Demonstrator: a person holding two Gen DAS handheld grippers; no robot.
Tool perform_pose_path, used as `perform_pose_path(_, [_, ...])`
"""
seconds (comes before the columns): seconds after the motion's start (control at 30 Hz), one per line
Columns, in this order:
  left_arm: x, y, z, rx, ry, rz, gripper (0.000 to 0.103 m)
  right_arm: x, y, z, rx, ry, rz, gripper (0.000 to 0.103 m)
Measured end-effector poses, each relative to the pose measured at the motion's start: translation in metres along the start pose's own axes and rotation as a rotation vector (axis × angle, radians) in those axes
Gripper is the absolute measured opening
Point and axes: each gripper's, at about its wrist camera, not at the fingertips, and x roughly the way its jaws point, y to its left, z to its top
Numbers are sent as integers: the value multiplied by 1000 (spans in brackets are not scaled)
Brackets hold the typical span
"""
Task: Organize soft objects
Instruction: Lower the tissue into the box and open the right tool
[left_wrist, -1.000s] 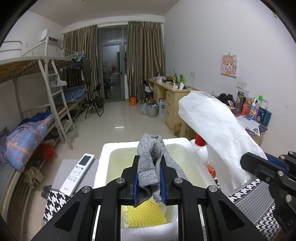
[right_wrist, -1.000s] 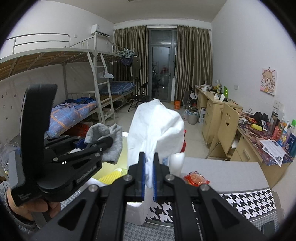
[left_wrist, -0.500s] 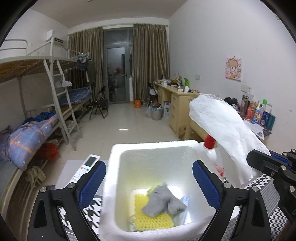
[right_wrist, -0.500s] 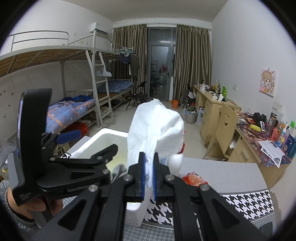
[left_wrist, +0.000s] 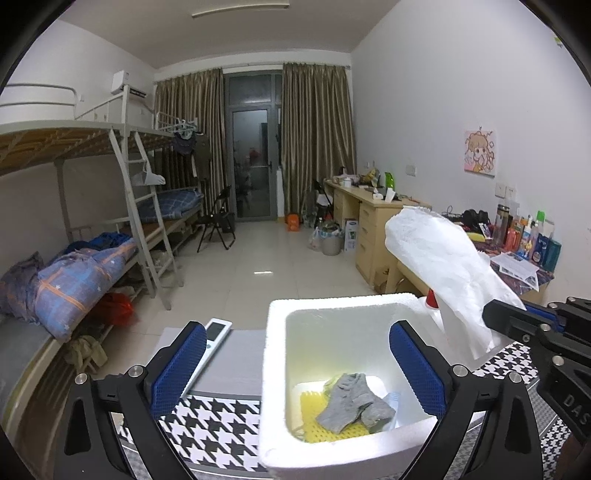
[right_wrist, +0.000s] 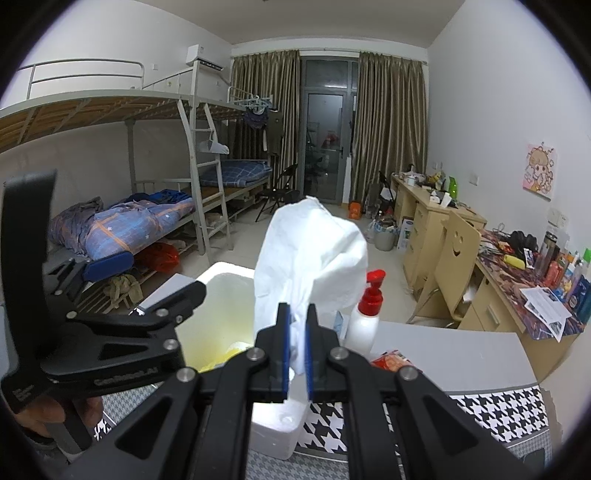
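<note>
Remote (left_wrist: 216, 334): on the table, far left, just beside the foam box.

Left gripper (left_wrist: 297, 365): fingers spread wide, holding nothing, above the box.

Foam box (left_wrist: 273, 373): white, open-topped. Inside, a grey sock (left_wrist: 352, 402) lies crumpled on a yellow sponge (left_wrist: 310, 406).

White cloth (right_wrist: 310, 254): pinched at its lower edge by the right gripper (right_wrist: 296, 354), jaws clenched on it, held up just right of the box. Likely light, limp, prone to billow; best gripped at a bunched fold.

Pump bottle (right_wrist: 365, 317): behind the cloth, red top.

Left hand-held gripper (left_wrist: 297, 363) spread wide, empty; right hand-held gripper (right_wrist: 296, 349) clamped.
</note>
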Motion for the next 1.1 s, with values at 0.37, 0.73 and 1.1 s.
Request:
perform_pose_path(0.37, [-17,17,-3,-19,-36,42,102,7,10,4,-17,5,29,9])
perform_pose_path(0.73, [-33,33,-9,-25,-49,62,102,16,17,8,-23,10,53,9])
perform_pose_path(1.1, [-43,49,-15,-43,-55,104,102,29,26,8,-23,40,89,9])
